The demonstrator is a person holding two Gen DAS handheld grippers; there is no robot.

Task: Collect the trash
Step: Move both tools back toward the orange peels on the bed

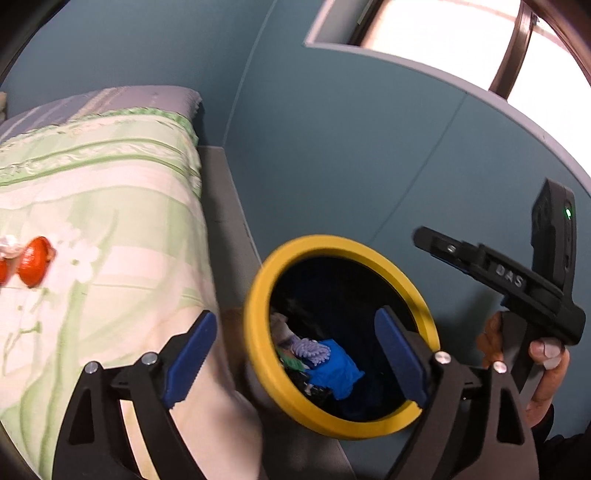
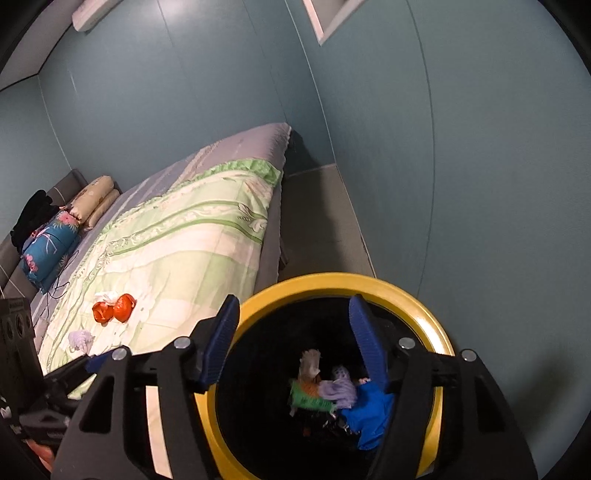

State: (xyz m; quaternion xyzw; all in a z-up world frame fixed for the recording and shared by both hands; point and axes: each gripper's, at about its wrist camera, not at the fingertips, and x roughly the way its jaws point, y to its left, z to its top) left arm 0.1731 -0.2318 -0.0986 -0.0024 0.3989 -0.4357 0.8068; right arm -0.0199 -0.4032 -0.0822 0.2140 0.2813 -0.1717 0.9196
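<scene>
A black bin with a yellow rim (image 1: 384, 254) (image 2: 436, 325) stands on the floor beside the bed. Inside lie a blue wrapper (image 1: 336, 365) (image 2: 369, 417), a lilac scrap (image 2: 340, 387) and a green piece (image 2: 308, 398). My left gripper (image 1: 295, 358) is open and empty, straddling the bin's near rim. My right gripper (image 2: 295, 343) is open and empty above the bin mouth; it also shows in the left wrist view (image 1: 517, 280). On the green bedspread lie orange wrappers (image 1: 33, 266) (image 2: 114, 312), white tissue (image 2: 105, 295) and a lilac crumpled piece (image 2: 81, 339).
The bed (image 2: 192, 236) fills the left, with pillows (image 2: 92, 203) and dark clothes (image 2: 33, 214) at its head. A narrow strip of grey floor (image 2: 317, 221) runs between bed and blue wall (image 2: 480, 166). A window (image 1: 443, 33) is high on the wall.
</scene>
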